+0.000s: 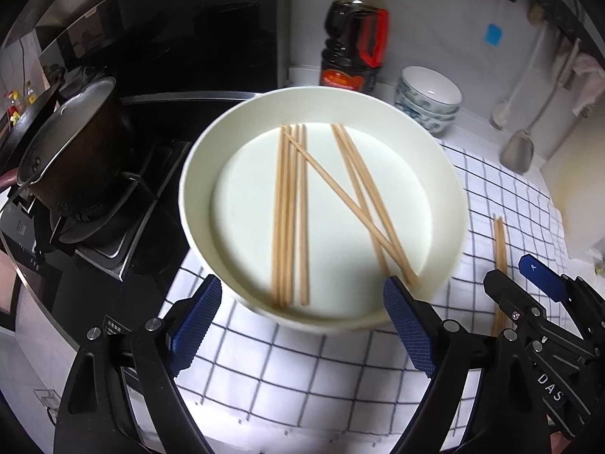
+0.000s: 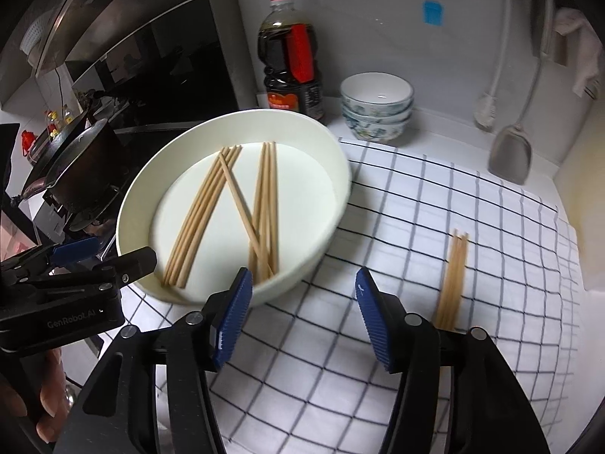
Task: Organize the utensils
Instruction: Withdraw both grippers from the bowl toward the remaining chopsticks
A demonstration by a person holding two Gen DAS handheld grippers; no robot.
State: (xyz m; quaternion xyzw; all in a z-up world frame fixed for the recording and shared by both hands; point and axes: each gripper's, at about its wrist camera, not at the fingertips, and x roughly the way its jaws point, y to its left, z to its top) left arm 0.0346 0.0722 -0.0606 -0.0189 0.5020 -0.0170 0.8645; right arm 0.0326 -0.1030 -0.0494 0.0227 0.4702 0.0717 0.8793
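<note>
Left claw point(image 1: 302, 325): released, empty, at bowl's 6 o'clock rim.
Right claw point(image 2: 302, 321): released, empty, above checked cloth point(image 2: 435, 204).
Chopsticks point(image 1: 291, 212): crossed inside white bowl point(image 1: 196, 174); bundle point(image 2: 452, 280) at right claw's 2 o'clock.
Advice: likely pinch one stick mid-length, avoiding the crossing.

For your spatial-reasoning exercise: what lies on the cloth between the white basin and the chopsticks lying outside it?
Only bare checked cloth lies between the basin and the loose chopsticks, clearest in the right wrist view; the open right gripper hovers nearer the camera.
</note>
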